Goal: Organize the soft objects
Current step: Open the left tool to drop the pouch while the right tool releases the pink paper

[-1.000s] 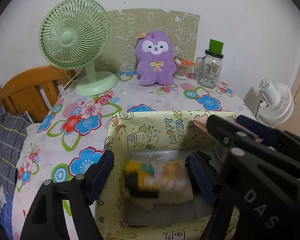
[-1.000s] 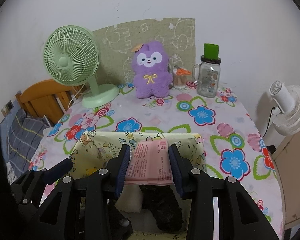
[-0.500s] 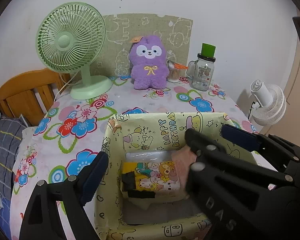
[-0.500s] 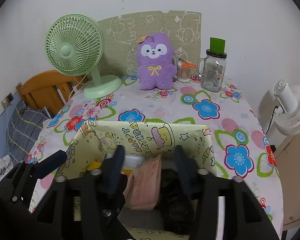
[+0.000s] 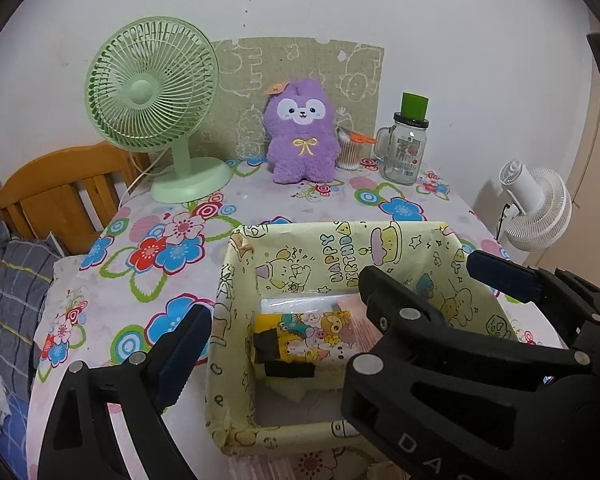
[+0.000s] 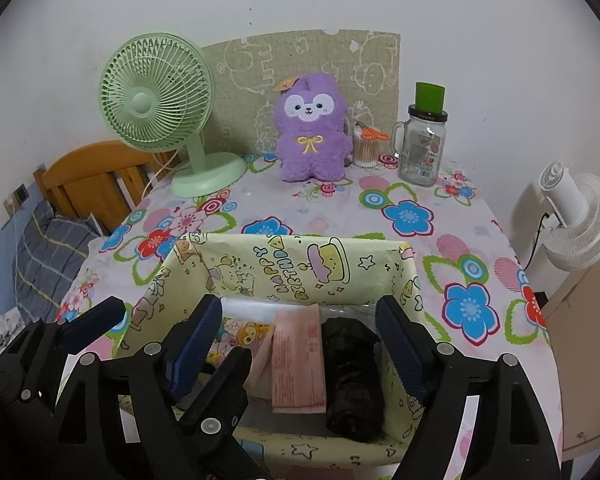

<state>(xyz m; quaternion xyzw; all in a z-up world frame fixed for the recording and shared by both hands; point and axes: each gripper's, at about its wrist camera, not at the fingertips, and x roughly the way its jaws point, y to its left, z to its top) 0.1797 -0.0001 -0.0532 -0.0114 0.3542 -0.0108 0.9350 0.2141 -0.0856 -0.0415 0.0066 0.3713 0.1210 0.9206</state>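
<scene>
A box (image 6: 284, 264) wrapped in yellow birthday paper stands on the flowered table. Inside it lie a yellow cartoon pack (image 5: 312, 336), a pink pack (image 6: 298, 360), a dark soft bundle (image 6: 352, 372) and a clear pack at the back. My right gripper (image 6: 298, 308) hovers over the box with its jaws opening. The pink pack rests below and between them, untouched by the pads. My left gripper (image 5: 300, 332) straddles the box's left wall, jaws opening and gripping nothing. The right gripper hides its right finger. A purple plush (image 5: 300, 132) sits at the back.
A green fan (image 5: 152, 92) stands at the back left. A cup of swabs (image 5: 350, 152) and a glass jar (image 5: 406, 148) stand right of the plush. A white fan (image 5: 536, 208) is beyond the right table edge. A wooden bedhead (image 5: 52, 188) and bedding lie to the left.
The right gripper brought the pink pack down into the box and let it go, and its jaws spread apart. The left jaws widened slightly.
</scene>
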